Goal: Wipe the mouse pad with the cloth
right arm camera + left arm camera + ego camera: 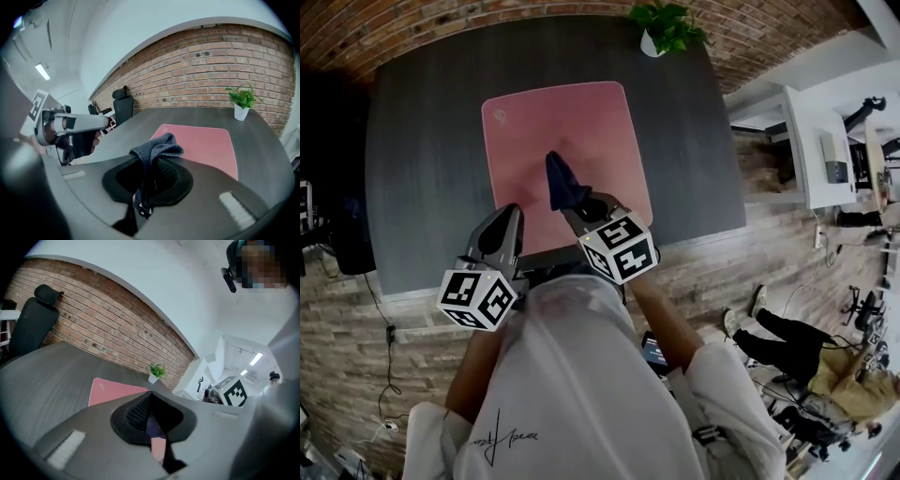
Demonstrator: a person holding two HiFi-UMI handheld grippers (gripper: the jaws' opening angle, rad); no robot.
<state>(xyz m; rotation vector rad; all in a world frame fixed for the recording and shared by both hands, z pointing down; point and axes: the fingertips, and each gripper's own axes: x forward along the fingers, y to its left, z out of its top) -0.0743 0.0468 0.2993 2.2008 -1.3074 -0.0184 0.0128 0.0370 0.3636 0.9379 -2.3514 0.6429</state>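
A pink mouse pad (572,131) lies on the dark grey table (422,141). My right gripper (577,208) is shut on a dark blue cloth (564,181), which bunches up over the pad's near middle. In the right gripper view the cloth (157,150) stands folded between the jaws of that gripper (150,164), with the pad (201,143) behind it. My left gripper (508,214) hovers by the pad's near left corner, shut and empty. Its own view shows the left gripper (150,397) over the pad (110,391).
A small potted plant (666,28) stands at the table's far right corner. A black office chair (33,319) sits at the far left by the brick wall. A white cabinet (806,141) and a seated person (806,356) are off to the right.
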